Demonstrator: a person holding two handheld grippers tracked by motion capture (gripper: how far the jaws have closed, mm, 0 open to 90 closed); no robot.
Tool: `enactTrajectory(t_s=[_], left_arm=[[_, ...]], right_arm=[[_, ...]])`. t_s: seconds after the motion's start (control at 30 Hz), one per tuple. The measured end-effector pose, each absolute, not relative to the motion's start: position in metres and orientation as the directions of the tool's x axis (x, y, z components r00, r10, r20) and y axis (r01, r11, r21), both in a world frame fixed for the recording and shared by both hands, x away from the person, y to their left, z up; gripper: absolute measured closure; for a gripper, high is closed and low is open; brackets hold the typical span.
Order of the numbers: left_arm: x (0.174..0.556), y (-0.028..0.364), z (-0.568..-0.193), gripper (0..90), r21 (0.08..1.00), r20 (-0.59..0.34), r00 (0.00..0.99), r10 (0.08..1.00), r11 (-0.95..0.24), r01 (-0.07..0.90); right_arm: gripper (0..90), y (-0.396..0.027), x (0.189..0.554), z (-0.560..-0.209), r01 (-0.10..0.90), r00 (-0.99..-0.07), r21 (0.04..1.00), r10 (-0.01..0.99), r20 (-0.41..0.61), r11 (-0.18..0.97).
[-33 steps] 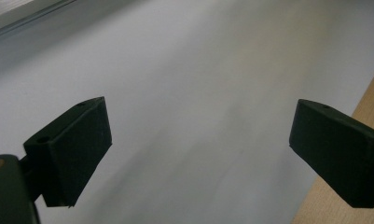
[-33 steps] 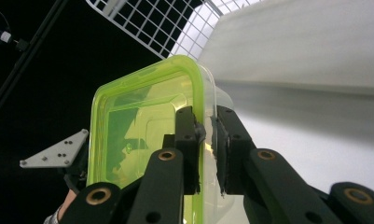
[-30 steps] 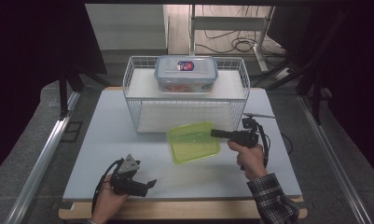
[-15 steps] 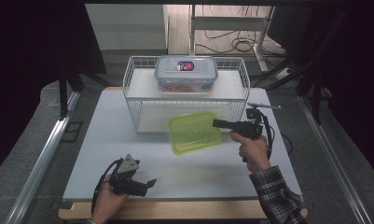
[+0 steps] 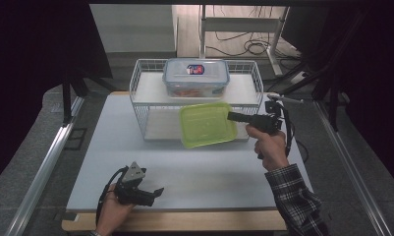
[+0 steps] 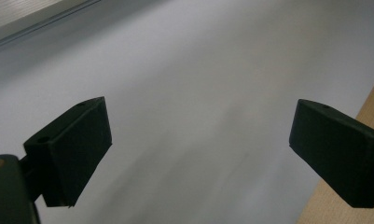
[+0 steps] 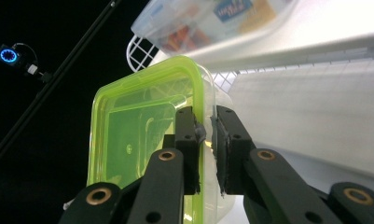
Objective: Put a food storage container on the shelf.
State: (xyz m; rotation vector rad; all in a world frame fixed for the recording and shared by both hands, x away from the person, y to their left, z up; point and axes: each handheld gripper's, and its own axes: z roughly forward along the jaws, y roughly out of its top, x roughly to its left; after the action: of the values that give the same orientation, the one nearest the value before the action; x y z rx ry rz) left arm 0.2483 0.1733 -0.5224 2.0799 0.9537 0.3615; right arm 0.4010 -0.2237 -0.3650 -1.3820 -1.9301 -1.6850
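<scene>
Above the white tabletop, the right claw grips a lime-green translucent plastic container; the left claw rests open.

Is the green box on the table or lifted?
Lifted. The right tool grips the green box by its rim, holding it in the air before the wire rack.

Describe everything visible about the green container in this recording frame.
The green container is a shallow, rounded-rectangular tub of translucent lime-green plastic with a clear-looking lip. The right claw is shut on its rim at one edge, holding it off the table, tilted, in front of the white wire rack. In the right gripper view the inside shows moulded ridges and looks empty. Only the claw's pads touch it.
</scene>
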Motion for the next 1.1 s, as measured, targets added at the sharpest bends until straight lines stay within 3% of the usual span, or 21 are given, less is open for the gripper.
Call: enactTrajectory(t_s=[1.1], left_arm=[[0.249,0.175,-0.524,4.3,0.77,-0.093,0.684,0.724,-0.383,0.51]], right_arm=[[80.5,-0.21,0.434,-0.286,0.663,-0.541,0.73,0.567,0.621,-0.167]])
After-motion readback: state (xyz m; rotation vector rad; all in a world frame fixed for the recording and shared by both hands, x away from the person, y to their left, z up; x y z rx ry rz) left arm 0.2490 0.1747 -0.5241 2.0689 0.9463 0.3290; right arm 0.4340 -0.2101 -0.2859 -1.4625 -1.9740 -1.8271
